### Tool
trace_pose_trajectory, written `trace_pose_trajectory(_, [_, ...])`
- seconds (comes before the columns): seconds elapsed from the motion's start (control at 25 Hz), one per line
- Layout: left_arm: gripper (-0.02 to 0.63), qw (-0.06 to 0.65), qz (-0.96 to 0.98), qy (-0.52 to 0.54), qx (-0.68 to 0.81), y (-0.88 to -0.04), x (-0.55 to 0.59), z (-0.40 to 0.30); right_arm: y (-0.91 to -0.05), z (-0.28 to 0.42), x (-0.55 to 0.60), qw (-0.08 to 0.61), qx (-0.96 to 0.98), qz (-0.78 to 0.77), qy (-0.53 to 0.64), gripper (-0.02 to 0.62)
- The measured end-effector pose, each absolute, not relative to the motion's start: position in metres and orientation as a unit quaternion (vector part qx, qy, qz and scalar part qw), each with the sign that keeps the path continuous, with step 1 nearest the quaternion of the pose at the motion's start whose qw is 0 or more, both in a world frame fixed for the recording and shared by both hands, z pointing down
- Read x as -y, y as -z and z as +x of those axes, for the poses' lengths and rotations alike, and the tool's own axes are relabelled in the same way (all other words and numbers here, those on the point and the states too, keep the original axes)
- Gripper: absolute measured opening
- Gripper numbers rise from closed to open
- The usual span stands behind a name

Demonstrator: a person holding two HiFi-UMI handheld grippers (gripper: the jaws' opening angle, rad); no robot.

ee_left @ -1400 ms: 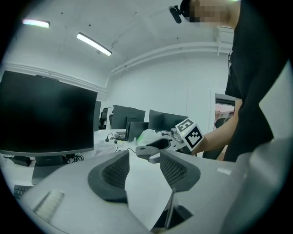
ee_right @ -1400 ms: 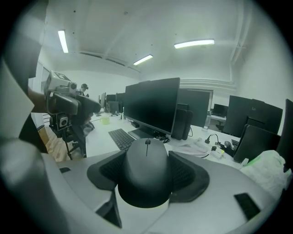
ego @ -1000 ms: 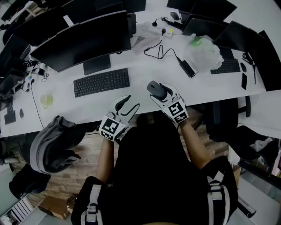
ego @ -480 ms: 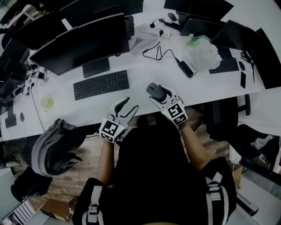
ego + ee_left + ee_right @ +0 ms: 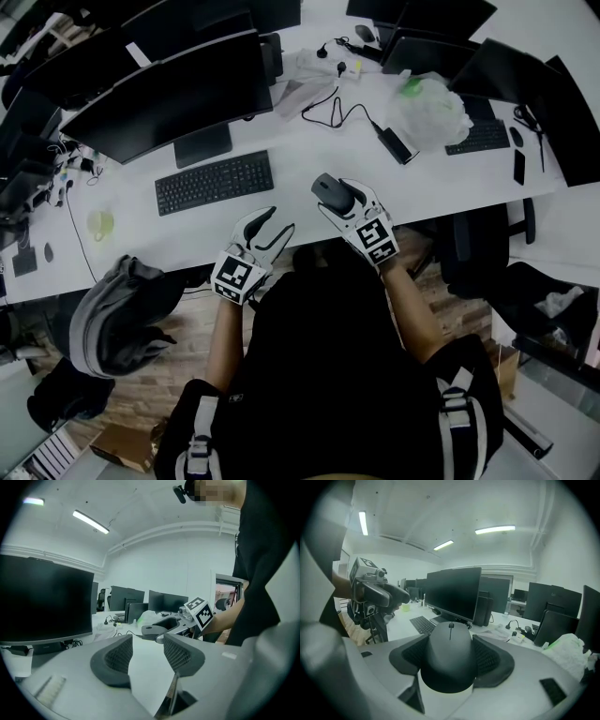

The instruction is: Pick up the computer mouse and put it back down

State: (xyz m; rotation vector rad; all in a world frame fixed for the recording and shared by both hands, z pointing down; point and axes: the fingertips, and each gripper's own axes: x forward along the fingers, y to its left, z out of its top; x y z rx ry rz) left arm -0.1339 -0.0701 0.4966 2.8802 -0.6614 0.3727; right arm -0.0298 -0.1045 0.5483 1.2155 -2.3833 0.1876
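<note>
Black mouse (image 5: 327, 190) near desk (image 5: 291, 155) edge

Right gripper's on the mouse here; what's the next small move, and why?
Probably lift the right gripper slightly: its fingers press both sides of the mouse, which looks on or barely above the desk. The left gripper is open, empty.
</note>
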Motion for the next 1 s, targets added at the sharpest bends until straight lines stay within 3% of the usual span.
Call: trace_pose_trajectory(1.0, [0.192,0.096,0.95,-0.144,0.261,-0.497,0.099,-0.067,-0.561,0.05,0.14,0.229,0.874,0.418,-0.094,0.293])
